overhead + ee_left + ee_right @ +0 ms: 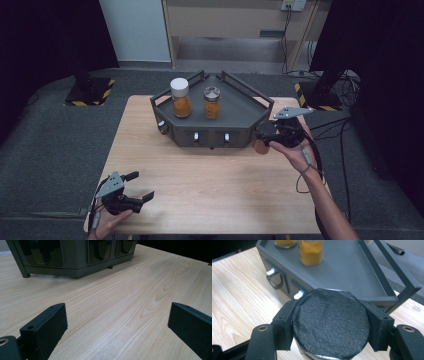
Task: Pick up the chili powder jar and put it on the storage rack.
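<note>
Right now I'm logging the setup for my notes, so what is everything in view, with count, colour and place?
table: one, light wood, centre.
tray rack: one, dark grey, railed, far half of the table, handles on its front.
white-lidded jar: one, orange powder, on the rack, left.
grey-lidded jar: one, orange powder, on the rack, beside the first.
black-lidded jar: one, held at the rack's right corner.
left gripper: one, black, near left table edge, jaws open and empty.
right gripper: one, black, jaws shut on the black-lidded jar.

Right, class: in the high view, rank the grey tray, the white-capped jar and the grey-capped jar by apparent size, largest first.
1. Grey tray, by far the largest.
2. White-capped jar, taller and wider.
3. Grey-capped jar, smallest.
Both jars stand on the tray at about the same distance, so the ranking holds.
</note>
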Motion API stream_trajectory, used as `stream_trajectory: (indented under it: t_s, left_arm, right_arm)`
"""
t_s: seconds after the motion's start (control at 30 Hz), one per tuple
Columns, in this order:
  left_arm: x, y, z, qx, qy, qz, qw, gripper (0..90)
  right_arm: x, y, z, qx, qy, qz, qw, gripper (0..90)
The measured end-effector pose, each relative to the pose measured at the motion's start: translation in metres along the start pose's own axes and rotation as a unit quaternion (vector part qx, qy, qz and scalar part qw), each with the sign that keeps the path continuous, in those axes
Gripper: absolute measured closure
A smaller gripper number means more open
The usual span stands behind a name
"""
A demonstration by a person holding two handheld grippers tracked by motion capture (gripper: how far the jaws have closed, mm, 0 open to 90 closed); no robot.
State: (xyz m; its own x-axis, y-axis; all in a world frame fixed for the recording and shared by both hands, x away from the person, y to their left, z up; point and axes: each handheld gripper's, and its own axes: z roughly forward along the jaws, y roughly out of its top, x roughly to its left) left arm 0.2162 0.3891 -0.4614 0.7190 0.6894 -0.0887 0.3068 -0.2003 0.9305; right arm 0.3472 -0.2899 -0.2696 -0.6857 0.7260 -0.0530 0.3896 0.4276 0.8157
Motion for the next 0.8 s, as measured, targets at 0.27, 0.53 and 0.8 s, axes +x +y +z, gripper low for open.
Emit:
stream_trajectory:
  t_s: [0.27, 0.53, 0.8]
  left_arm:
    - [0.000, 0.000, 0.000, 0.000, 0.000, -0.001, 1.0000, 1.7]
    - [0.000, 0.000, 0.000, 0.000, -0.001, -0.002, 1.0000, 1.7]
    - [0.001, 0.000, 0.000, 0.000, -0.001, -0.002, 1.0000, 1.7]
  right_arm:
    - [-0.004, 0.026, 0.007, 0.002, -0.001, 0.001, 1.0000, 34.8]
    - [-0.004, 0.050, 0.015, 0.005, -0.005, -0.006, 1.0000, 34.8]
    - [-0.004, 0.069, 0.021, 0.005, -0.010, -0.013, 0.9999, 34.8]
